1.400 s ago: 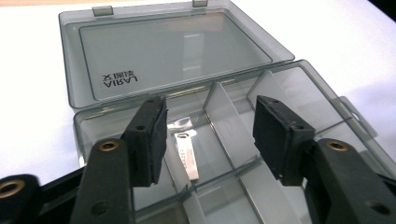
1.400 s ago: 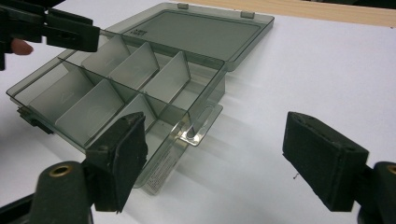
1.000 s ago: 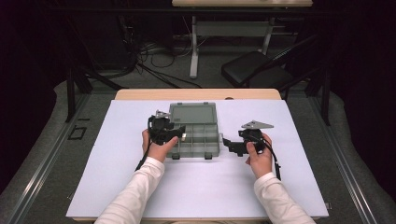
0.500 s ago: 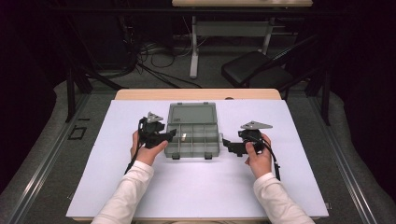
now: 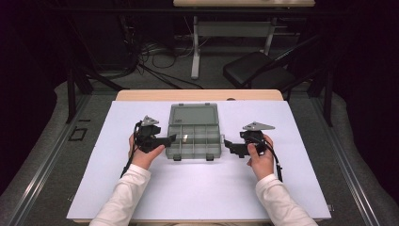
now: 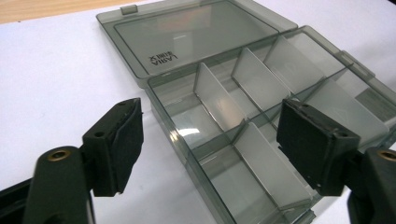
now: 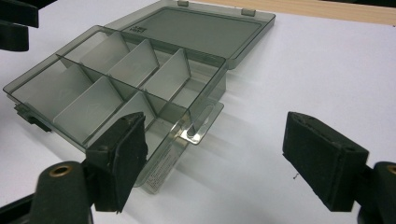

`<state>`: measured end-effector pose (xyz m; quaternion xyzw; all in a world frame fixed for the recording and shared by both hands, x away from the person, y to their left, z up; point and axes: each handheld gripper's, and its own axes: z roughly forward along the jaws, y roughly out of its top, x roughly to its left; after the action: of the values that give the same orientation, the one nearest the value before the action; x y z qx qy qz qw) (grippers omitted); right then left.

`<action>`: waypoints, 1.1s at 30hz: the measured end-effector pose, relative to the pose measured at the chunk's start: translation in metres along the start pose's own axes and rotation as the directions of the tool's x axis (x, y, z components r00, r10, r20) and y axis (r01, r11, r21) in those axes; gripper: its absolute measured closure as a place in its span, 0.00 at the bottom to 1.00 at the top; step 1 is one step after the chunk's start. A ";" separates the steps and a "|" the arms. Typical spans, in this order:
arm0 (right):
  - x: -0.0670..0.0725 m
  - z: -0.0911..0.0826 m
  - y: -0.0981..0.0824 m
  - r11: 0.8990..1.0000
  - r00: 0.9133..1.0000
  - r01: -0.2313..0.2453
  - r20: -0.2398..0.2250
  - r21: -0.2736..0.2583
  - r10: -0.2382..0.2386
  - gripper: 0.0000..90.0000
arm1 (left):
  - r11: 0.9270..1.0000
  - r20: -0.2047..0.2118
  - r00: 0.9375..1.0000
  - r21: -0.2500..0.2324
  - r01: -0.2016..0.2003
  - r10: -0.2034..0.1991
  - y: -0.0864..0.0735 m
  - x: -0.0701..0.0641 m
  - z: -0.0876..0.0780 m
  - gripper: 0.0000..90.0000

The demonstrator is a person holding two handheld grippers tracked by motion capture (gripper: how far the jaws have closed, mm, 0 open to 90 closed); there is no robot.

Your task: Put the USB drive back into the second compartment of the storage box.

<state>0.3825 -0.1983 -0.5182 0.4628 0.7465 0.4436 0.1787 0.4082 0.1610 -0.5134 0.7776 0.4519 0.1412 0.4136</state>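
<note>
While a smoky clear compartment box (image 5: 194,137) lies open at the centre of the white table (image 5: 197,197), lid flat behind it, the left gripper (image 5: 170,138) at its left edge has just spread its jaws, empty, and the right gripper (image 5: 229,145) waits open just right of it.

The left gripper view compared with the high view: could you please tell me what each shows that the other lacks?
Left gripper view: mirrored lettering on the lid and the left gripper with its pads apart. High view: both hands, the right gripper, a chair and floor cables. Shared: the open compartment box on the white table.
</note>
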 end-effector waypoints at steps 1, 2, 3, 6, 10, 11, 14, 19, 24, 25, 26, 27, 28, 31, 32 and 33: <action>0.000 0.000 0.000 1.000 1.000 0.000 0.001 0.003 0.000 0.23 | 1.000 0.004 1.000 0.007 -0.006 0.006 0.000 0.000 0.000 0.24; 0.000 0.000 0.000 1.000 1.000 0.000 0.001 0.003 0.000 0.23 | 1.000 0.001 1.000 0.011 -0.013 0.013 0.000 0.000 0.001 0.23; 0.000 0.000 0.000 1.000 1.000 0.002 0.001 0.003 -0.002 0.23 | 1.000 0.002 1.000 0.014 -0.016 0.016 -0.001 -0.001 0.002 0.22; 0.000 0.000 0.000 1.000 1.000 0.001 0.002 0.004 -0.001 0.23 | 1.000 0.003 1.000 0.017 -0.024 0.024 -0.002 -0.002 0.004 0.22; 0.000 0.000 0.000 1.000 1.000 0.002 0.002 0.004 -0.002 0.23 | 0.999 0.005 0.999 0.027 -0.037 0.037 -0.003 -0.004 0.006 0.22; 0.000 0.000 0.000 1.000 1.000 0.001 0.002 0.004 -0.001 0.23 | 0.999 -0.001 0.999 0.028 -0.041 0.042 -0.003 -0.004 0.007 0.22; 0.000 0.000 0.000 1.000 1.000 0.000 0.001 0.003 0.000 0.23 | 0.998 -0.004 0.998 0.041 -0.056 0.057 -0.004 -0.004 0.009 0.22; 0.000 0.000 0.000 1.000 1.000 0.002 0.001 0.004 -0.002 0.23 | 0.996 -0.016 0.997 0.059 -0.069 0.070 -0.008 -0.001 0.014 0.22; 0.000 0.000 0.000 1.000 1.000 0.001 0.002 0.005 -0.001 0.23 | 0.995 -0.015 0.998 0.074 -0.065 0.067 -0.011 0.001 0.018 0.22; 0.000 0.000 0.000 1.000 1.000 0.003 0.002 0.005 -0.003 0.23 | 0.995 -0.016 0.998 0.076 -0.064 0.066 -0.011 0.001 0.018 0.22; 0.000 0.000 0.000 1.000 1.000 0.002 0.002 0.005 -0.002 0.23 | 0.995 -0.015 0.998 0.079 -0.067 0.069 -0.011 0.001 0.018 0.22; 0.000 0.001 0.000 1.000 1.000 0.003 0.002 0.006 -0.003 0.23 | 0.994 -0.017 0.997 0.080 -0.069 0.071 -0.011 0.001 0.018 0.22; 0.000 0.000 0.000 1.000 1.000 0.003 0.002 0.006 -0.003 0.23 | 0.994 -0.018 0.997 0.081 -0.071 0.073 -0.012 0.002 0.018 0.22; 0.000 0.000 0.000 1.000 1.000 0.001 0.001 0.006 -0.001 0.23 | 0.994 -0.023 0.997 0.084 -0.072 0.075 -0.014 0.003 0.021 0.22; 0.000 0.001 0.000 1.000 1.000 0.000 0.000 0.006 0.000 0.23 | 0.993 -0.025 0.997 0.089 -0.074 0.077 -0.015 0.004 0.022 0.22; 0.000 0.001 -0.001 1.000 1.000 0.001 0.000 0.006 -0.001 0.23 | 0.992 -0.026 0.997 0.099 -0.075 0.078 -0.016 0.005 0.023 0.22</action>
<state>0.3829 -0.1981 -0.5191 0.4629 0.7480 0.4413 0.1774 0.4153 0.1566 -0.5406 0.8116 0.4342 0.1465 0.3624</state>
